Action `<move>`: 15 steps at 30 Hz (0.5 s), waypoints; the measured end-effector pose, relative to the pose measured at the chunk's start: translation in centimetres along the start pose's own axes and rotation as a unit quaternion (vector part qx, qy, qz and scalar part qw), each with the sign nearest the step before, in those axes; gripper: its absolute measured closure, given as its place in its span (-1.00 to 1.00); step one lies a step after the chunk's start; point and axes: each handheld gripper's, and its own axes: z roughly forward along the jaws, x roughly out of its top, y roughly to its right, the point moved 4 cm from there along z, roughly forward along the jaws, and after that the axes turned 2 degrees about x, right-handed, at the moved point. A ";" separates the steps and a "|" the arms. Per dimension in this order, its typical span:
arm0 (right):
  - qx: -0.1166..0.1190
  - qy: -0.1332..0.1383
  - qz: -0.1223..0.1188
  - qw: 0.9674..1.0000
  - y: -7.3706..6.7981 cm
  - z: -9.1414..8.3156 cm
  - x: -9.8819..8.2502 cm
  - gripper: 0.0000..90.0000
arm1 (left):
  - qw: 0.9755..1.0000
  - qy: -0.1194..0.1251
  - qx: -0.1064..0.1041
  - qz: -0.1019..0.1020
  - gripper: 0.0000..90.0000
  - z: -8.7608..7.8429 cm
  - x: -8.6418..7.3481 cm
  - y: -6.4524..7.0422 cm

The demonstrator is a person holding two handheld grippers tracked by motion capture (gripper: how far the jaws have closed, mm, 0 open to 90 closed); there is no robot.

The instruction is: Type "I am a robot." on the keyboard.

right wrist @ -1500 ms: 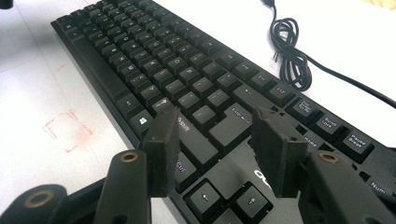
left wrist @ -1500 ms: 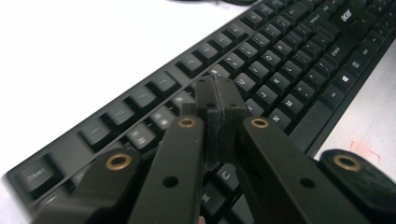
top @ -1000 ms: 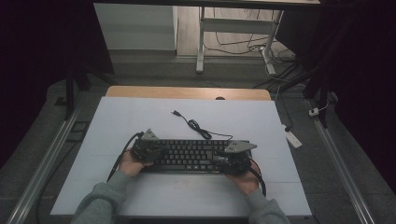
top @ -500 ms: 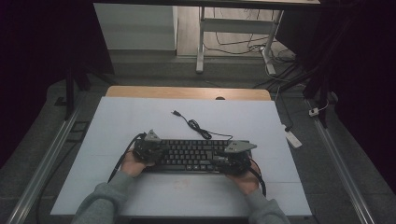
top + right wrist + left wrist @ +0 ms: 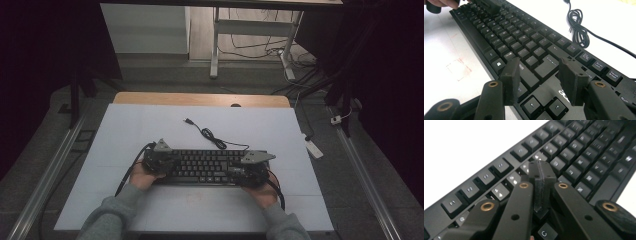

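Keyboard [image 5: 207,166], black, corded, flat on white table [image 5: 125,125]: unmoved. Left tongs [image 5: 541,173] closed over its keys; right tongs [image 5: 541,72] open, empty. Pressing seemingly underway.

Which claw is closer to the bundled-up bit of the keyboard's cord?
The right claw. It sits over the keyboard's right end, a little below and right of the coiled cord. The left claw is shut over the keys at the far left end, farther from the coil.
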 end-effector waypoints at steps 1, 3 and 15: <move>0.000 0.002 0.001 1.000 0.0 0.0 0.0 0.15 | 1.000 0.008 -0.002 -0.001 0.85 -0.4 0.1 0.0; -0.001 0.003 0.000 1.000 0.0 -0.1 0.0 0.16 | 1.000 0.025 -0.003 -0.004 0.69 -1.1 0.4 0.0; 0.003 0.008 -0.003 1.000 0.1 -0.2 0.1 0.15 | 0.998 0.052 -0.004 -0.028 -0.17 -4.1 0.4 -0.3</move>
